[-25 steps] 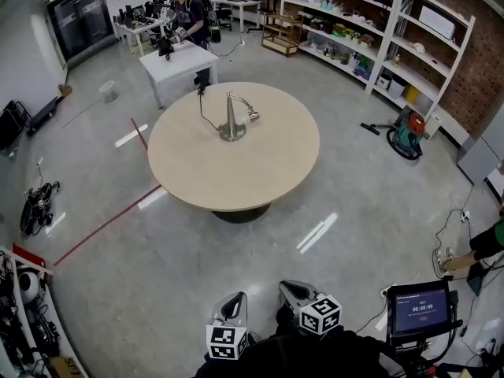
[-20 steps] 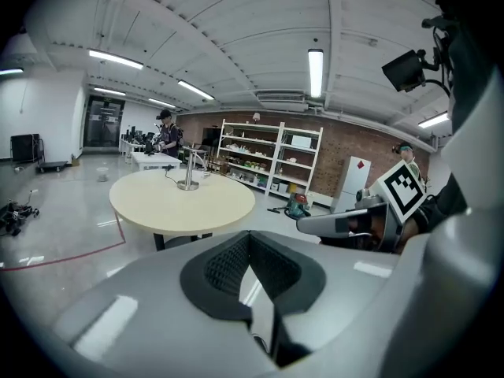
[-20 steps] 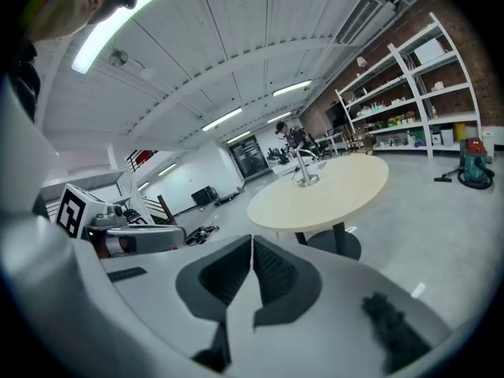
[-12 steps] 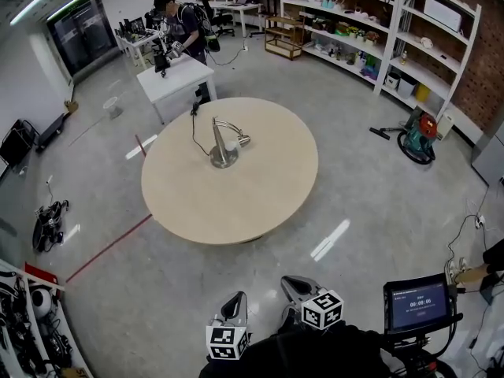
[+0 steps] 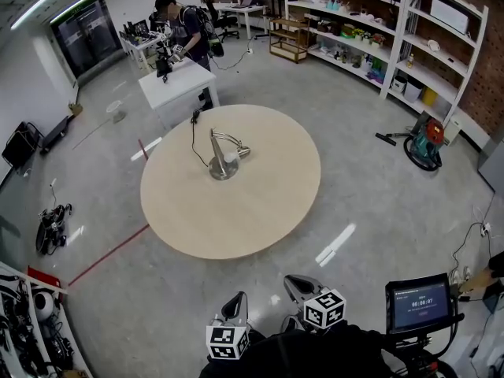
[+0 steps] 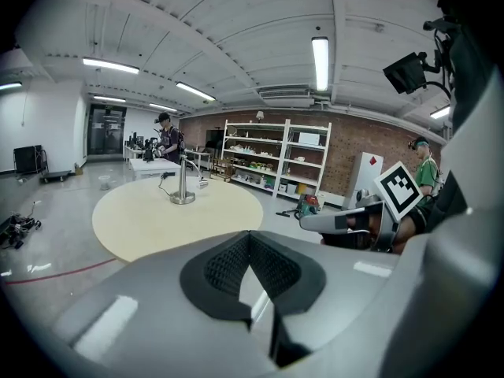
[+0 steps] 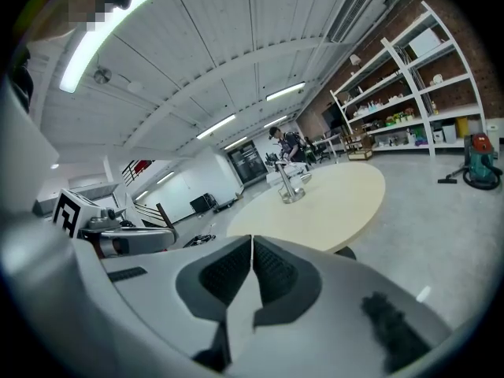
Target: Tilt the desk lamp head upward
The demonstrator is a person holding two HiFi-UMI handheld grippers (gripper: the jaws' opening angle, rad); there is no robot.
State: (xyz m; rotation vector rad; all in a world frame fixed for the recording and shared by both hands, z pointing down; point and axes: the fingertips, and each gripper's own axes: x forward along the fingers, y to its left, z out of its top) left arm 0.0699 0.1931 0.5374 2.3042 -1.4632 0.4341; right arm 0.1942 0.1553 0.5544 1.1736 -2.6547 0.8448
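I carry both claws low and close to my body at the bottom edge of the head view, tips aimed toward the table. I judge this to be a travelling posture, since nothing is within reach yet. The left gripper (image 5: 236,298) is clenched on nothing: in its own view the two dark pads meet with no gap and nothing sits between them. The right gripper (image 5: 293,283) is the same, pads pressed together and empty. Closed jaws make sense to me while there is only floor ahead.

The desk lamp (image 5: 224,156) stands upright on the round table (image 5: 260,211), up and left of centre in the head view, on the far-left part of the tabletop. Its round base sits flat on the wood, the thin neck arches over to the right, and the lamp head (image 5: 243,153) hangs low near the tabletop — the droop the task wants lifted. Its cord (image 5: 194,136) trails toward the table's far edge.

Lamp and claws are well apart — a stretch of floor and the near half of the table lie between. In the left gripper view the lamp shows small, above and left of the jaws. In the right gripper view it shows just above and slightly right of them. I reckon I must close in on the table before either claw can open for the head.
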